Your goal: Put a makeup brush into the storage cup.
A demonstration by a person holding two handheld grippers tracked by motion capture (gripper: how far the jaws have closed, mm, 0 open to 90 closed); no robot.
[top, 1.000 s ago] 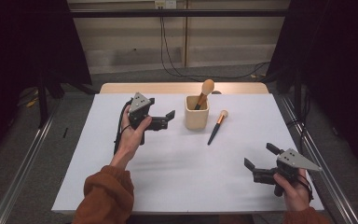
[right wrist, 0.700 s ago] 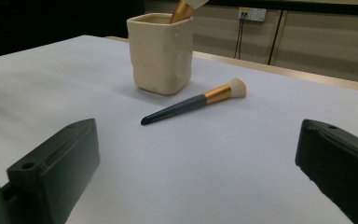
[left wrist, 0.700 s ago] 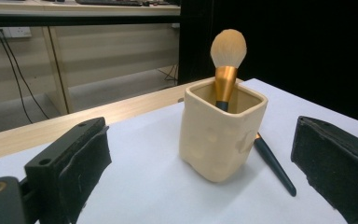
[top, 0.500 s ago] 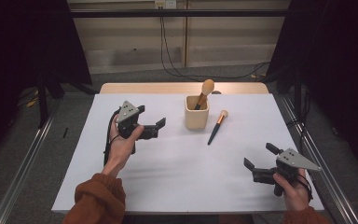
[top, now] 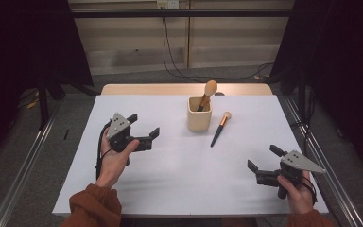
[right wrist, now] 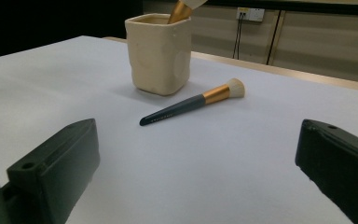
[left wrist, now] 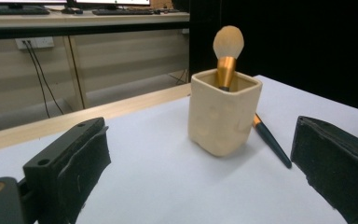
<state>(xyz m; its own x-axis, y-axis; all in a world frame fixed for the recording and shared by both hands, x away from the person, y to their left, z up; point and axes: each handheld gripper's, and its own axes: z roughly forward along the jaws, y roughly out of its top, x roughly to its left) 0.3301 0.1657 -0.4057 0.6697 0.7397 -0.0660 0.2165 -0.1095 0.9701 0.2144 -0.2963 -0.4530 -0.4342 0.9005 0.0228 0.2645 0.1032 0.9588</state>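
Two makeup brushes show: one brush point(top: 220, 128) with a dark handle, gold ferrule and pale bristles lies flat on the white tabletop point(top: 184, 175), just right of the cream square cup point(top: 199, 115); the other brush point(top: 207, 93) stands tilted inside that single cup. The left tongs point(top: 143, 130) hover left of the cup, released and empty. The right tongs point(top: 262, 158), near right, gape empty too.
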